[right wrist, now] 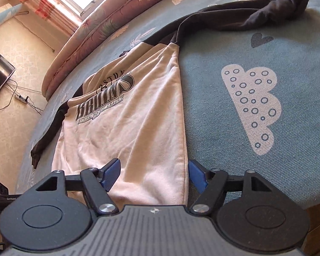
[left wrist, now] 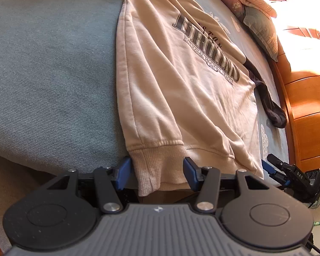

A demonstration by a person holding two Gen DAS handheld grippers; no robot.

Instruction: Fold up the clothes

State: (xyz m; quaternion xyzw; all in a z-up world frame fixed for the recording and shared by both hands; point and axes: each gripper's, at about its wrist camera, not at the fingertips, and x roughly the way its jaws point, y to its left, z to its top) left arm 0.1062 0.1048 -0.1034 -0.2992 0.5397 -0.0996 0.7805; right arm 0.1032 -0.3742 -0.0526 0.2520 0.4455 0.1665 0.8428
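On the bed the sweatshirt lies flat, its hem between the wide-open jaws of the left gripper and right gripper, neither yet holding; I judge both should close evenly on the hem corners.

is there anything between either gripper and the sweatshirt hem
Nothing visible. The left gripper is open with the ribbed hem of the sweatshirt already hanging between its fingers. The right gripper is open too, straddling the hem's other corner. Only bare bedspread lies alongside.
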